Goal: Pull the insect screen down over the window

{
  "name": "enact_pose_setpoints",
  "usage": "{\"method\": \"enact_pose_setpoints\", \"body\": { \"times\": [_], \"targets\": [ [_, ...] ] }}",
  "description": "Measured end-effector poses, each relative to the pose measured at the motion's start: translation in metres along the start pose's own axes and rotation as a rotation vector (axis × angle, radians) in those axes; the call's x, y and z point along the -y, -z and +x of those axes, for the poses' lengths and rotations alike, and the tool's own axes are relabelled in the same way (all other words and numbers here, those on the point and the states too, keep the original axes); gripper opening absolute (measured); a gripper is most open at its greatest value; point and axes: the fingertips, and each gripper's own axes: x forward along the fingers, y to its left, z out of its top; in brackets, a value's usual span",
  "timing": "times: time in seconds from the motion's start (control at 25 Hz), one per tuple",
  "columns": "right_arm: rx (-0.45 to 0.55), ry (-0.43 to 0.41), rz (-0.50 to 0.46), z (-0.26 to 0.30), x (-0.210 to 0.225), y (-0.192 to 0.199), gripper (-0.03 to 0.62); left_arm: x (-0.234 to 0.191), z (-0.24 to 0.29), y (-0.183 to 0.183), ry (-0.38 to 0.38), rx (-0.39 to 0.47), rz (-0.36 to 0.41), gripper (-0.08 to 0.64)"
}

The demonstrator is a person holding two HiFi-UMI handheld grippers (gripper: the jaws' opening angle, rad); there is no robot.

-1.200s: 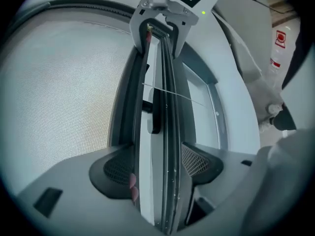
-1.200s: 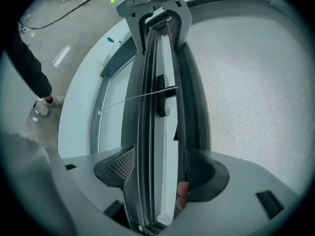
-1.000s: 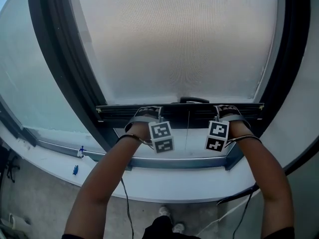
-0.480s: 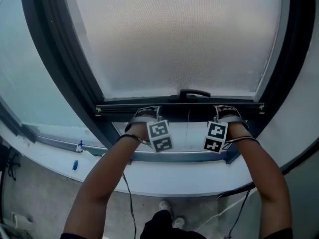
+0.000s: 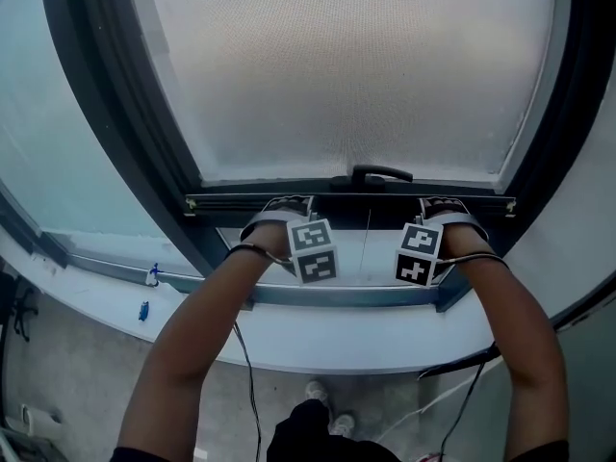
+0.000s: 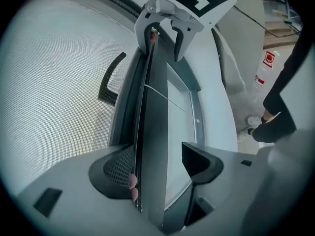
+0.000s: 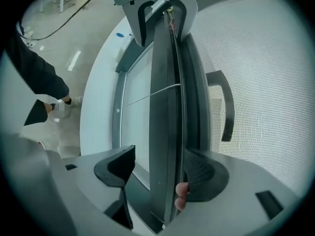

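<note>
Straddling the bottom bar [image 5: 351, 203], the left claw [image 5: 286, 204] and right claw [image 5: 441, 204] are both unclenched, one pad of each against the bar, the other jaw standing clear; the insect screen [image 5: 346, 75] stretches above both claws, the lower frame [image 5: 356, 296] just beneath them; the pull-down looks nearly finished; next, an even downward push from both should seat the bar.

A plain indoor workroom, perhaps a lab or office: tall dark-framed window [image 5: 115, 133], white sill [image 5: 337, 346], pale polished floor [image 7: 78, 53], a loose cable [image 7: 74, 16] trailing across it.
</note>
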Motion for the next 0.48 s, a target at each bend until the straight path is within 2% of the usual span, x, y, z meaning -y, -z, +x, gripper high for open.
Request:
{"method": "enact_pose_setpoints", "body": {
  "times": [0.36,0.48],
  "targets": [
    [0.037,-0.072,-0.001,-0.0051,-0.0005,-0.0008,0.313,0.0019,-0.0059,0.0,0.102,0.002,0.002,0.304],
    [0.02,-0.113,-0.012,-0.0077,0.0007,-0.0003,0.311,0.0011,-0.0079,0.0005,0.128,-0.006,0.006,0.304]
  ]
}}
